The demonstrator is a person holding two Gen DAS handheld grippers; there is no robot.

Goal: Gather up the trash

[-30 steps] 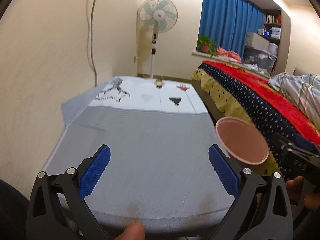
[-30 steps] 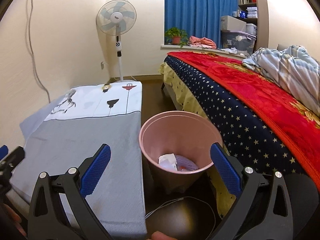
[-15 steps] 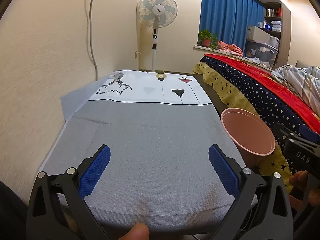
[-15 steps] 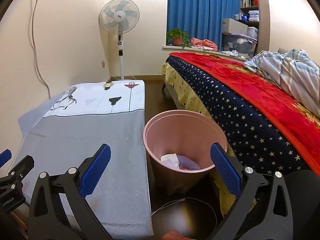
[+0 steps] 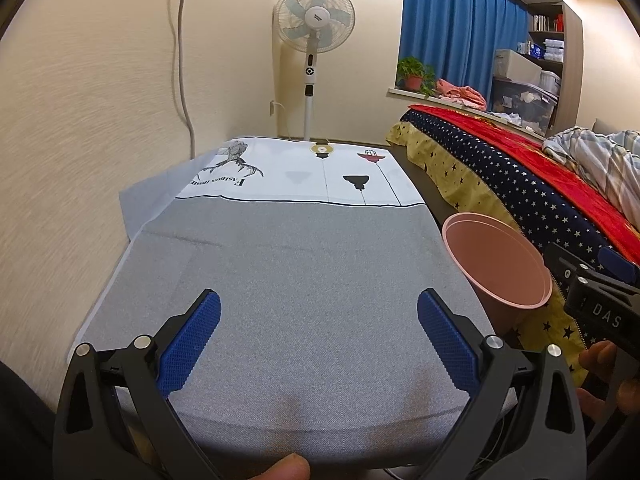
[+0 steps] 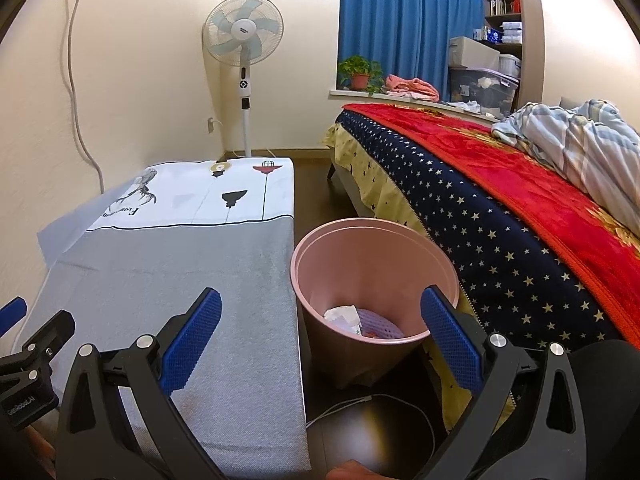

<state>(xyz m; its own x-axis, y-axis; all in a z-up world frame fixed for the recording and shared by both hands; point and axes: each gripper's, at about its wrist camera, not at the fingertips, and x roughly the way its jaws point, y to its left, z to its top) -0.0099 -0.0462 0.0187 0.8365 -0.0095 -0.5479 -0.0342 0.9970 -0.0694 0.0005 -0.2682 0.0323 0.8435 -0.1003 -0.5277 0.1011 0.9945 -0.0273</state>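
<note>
Right wrist only: crumpled paper (image 6: 343, 317) inside pink bin (image 6: 400, 264).

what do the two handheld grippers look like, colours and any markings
Both the left gripper and right gripper have black angular frames with silver bolts and blue textured finger pads. White lettering marks the bodies, only partly readable. Bare fingertips show; no sleeves.

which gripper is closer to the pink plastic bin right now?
Right. The right gripper hangs open just before the pink plastic bin, framing its rim. The left gripper, also open, is over the grey cloth-covered table, with the bin off to its right.
</note>
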